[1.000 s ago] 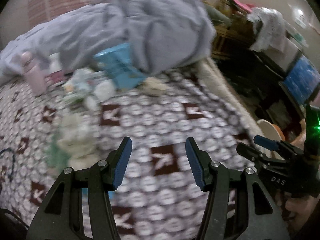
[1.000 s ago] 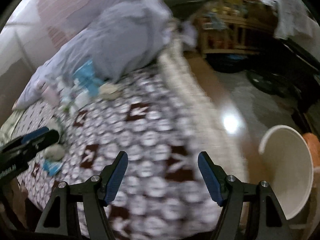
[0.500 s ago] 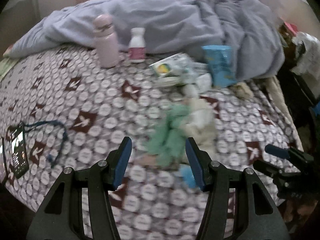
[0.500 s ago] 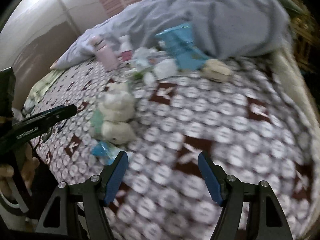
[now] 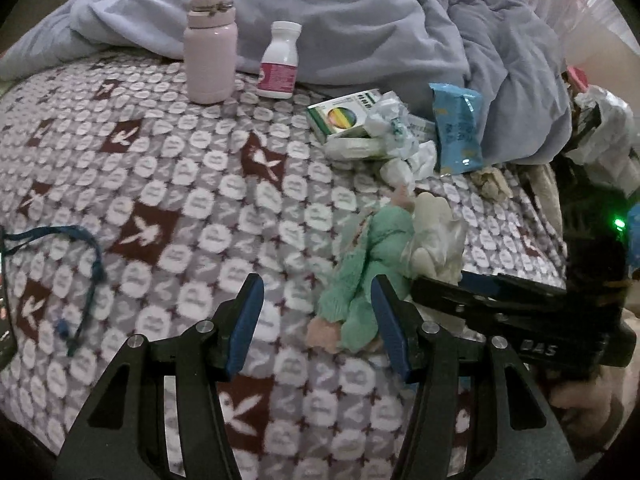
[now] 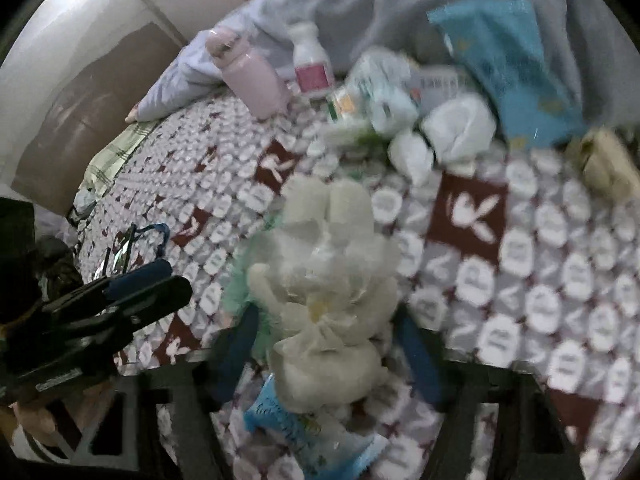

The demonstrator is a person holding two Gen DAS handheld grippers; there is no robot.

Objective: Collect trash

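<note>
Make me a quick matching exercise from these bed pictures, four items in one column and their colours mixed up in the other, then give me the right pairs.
Things:
1. flask
2. pill bottle
3. snack bag
4. knitted cloth

Colours:
A. mint green
B. white with a pink label
C. pale pink
D. bright blue

Pairs: 1-C, 2-B, 3-D, 4-A

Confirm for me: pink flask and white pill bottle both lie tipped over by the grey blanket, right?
Not quite. The left wrist view shows the pink flask and the white pill bottle both standing upright on the bedspread, beside the grey blanket.
</note>
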